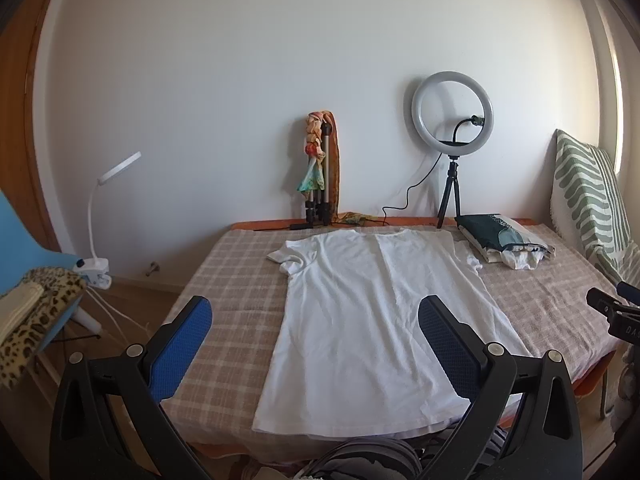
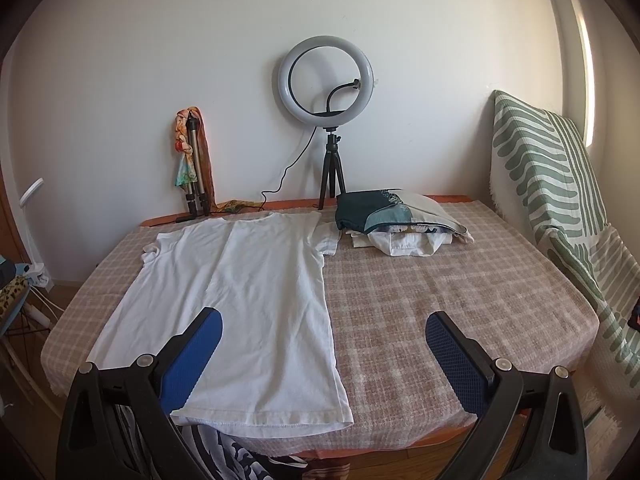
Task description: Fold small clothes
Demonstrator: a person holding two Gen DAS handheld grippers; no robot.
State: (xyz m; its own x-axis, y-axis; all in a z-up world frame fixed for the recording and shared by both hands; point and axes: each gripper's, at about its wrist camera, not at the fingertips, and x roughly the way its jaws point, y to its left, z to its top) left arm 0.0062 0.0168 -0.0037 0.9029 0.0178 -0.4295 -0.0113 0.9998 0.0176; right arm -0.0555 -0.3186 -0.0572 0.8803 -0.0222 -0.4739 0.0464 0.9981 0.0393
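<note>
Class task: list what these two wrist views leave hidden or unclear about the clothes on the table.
- White T-shirt: the left wrist view's gripper hides part of its hem.
- Its far sleeve: partly tucked under the folded pile in the right wrist view.
- The pile's lower garments: covered, uncountable.
- Striped fabric: cut off by the bottom edge.

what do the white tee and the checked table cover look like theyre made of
White tee: likely thin cotton jersey, matte, going by its soft creases and stitched hem. Checked table cover: a coarser woven cloth, perhaps cotton or linen, matte, with a visible weave grid; it drapes over the table edge.
</note>
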